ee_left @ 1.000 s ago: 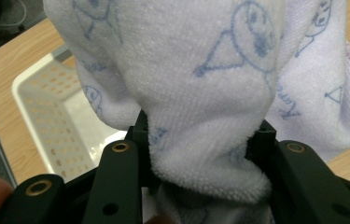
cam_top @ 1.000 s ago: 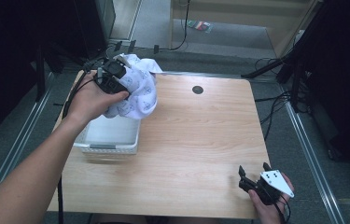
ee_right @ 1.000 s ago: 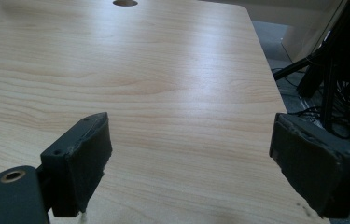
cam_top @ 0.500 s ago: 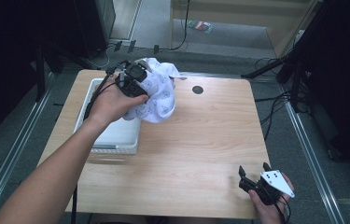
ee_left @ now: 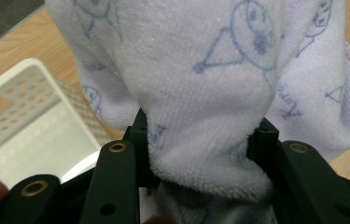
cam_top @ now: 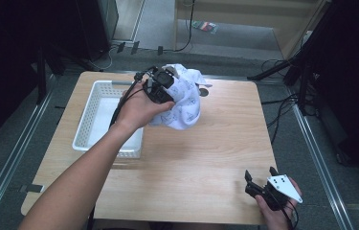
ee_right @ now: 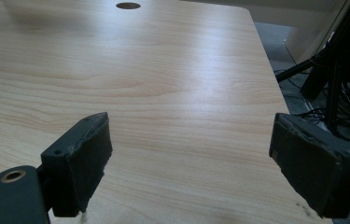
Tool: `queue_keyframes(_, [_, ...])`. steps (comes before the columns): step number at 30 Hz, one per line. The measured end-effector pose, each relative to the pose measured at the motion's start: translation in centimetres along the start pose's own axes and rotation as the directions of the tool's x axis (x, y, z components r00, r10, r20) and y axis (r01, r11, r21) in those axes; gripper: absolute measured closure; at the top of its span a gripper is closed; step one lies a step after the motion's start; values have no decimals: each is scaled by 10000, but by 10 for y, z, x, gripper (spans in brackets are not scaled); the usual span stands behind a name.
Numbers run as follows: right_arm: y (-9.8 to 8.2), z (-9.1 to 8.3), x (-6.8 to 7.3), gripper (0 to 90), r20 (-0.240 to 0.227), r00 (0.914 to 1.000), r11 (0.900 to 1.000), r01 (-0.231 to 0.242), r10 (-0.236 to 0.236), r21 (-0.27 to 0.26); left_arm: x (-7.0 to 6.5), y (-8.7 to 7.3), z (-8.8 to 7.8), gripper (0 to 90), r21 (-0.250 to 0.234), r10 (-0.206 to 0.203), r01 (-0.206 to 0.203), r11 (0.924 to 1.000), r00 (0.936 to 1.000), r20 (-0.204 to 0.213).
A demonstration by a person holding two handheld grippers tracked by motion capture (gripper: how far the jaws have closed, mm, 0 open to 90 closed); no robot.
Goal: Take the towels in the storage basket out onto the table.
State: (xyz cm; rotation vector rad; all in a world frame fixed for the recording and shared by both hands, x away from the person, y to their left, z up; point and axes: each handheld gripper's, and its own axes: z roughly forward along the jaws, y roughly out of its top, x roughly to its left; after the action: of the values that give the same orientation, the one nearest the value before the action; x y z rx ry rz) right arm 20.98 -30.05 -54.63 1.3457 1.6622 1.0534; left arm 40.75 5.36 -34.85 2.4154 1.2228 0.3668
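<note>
Over the table in the high view: left gripper (cam_top: 163, 82) is sitting in the person's left hand (cam_top: 139, 106), clamping a bunched white terry towel with blue stick-figure print (cam_top: 183, 99). Towel is hanging off the jaws above the light wooden tabletop (cam_top: 206, 153), just beside the right rim of the white perforated plastic basket (cam_top: 87, 117), near the far edge. Towel is partly covering the round cable hole (cam_top: 204, 91) in the tabletop. Basket is sitting at the table's left side; nothing in it that I can make out. Right gripper (cam_top: 262, 178) is resting in the right hand (cam_top: 277, 211) at the near right corner, well apart from the towel, jaws spread, nothing between them.

Left gripper view: both black jaws are pinching a thick fold of the towel (ee_left: 200, 93), pads pressing into the cloth from either side. Rest of the towel is bulging up past the jaws. Basket (ee_left: 28, 126) is showing to the left behind it, wood of the tabletop (ee_left: 18, 42) beyond.

Right gripper view: jaws are standing wide apart over bare tabletop (ee_right: 172, 93), gripping nothing. Cable hole (ee_right: 128, 5) is showing at the top edge.
</note>
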Motion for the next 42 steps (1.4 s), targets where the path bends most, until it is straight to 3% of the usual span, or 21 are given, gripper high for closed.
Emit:
queue_keyframes(10, [0,0,-1,131,-51,10000,10000,0,0,-55,-20,9,24,578,114,51,-54,9999,9997,254])
queue_keyframes(17, [0,0,-1,131,-94,9999,10000,-46,46,-68,-28,7,48,560,199,-206,194,9996,9980,595])
queue_keyframes(28, [0,0,-2,131,-112,9998,9999,-134,133,-88,-35,-9,98,534,777,-322,263,9966,9966,758])
queue_keyframes(34, [0,0,-2,131,-107,9998,9998,-150,149,-93,-38,-21,123,510,1019,-651,550,9933,9930,989])
queue_keyframes(39, [0,0,-2,131,-103,9999,9999,-135,134,-92,-40,-28,135,378,855,-334,249,9960,9944,1005])
queue_keyframes(42, [0,0,-2,131,-103,9998,9999,-142,141,-97,-40,-29,133,277,654,-520,461,9968,9945,910])
